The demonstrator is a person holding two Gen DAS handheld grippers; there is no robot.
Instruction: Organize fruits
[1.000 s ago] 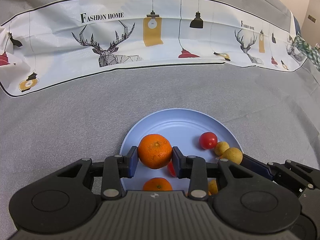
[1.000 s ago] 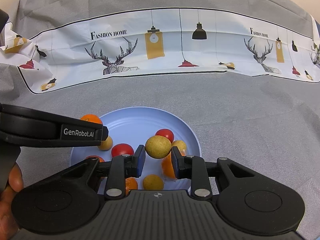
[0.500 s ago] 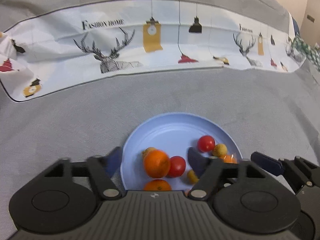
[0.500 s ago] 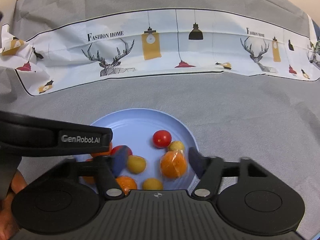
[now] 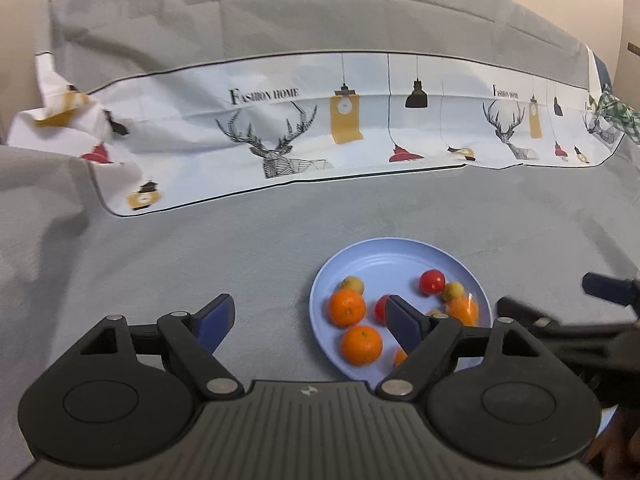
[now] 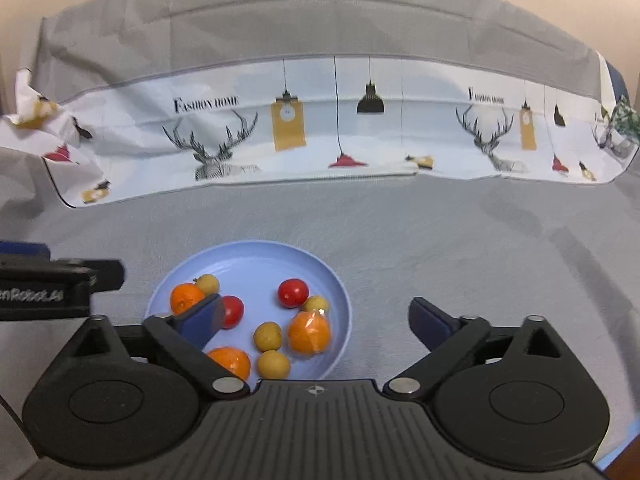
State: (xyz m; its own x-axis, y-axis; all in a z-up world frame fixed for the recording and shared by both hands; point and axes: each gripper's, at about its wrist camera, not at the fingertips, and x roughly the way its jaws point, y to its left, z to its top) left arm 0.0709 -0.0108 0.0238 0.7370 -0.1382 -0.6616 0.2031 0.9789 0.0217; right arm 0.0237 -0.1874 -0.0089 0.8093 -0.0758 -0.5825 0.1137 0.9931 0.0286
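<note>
A light blue plate (image 5: 384, 256) (image 6: 256, 256) on the grey cloth holds several fruits: oranges (image 5: 347, 308) (image 6: 309, 333), red tomatoes (image 5: 432, 281) (image 6: 293, 292) and small yellow-brown fruits (image 5: 352, 284) (image 6: 267, 336). My left gripper (image 5: 308, 320) is open and empty, above the plate's left side. My right gripper (image 6: 316, 320) is open and empty, above the plate's right side. Each gripper shows at the edge of the other's view.
A white printed cloth with deer and lamps (image 5: 340, 136) (image 6: 320, 132) lies along the back of the grey table cover (image 5: 200, 256). A green checked cloth (image 5: 616, 116) sits at the far right.
Both grippers opened and let go: the orange and the yellow-brown fruit dropped onto the plate. Both grippers then pulled back and up, the left one shifting left and the right one right.
</note>
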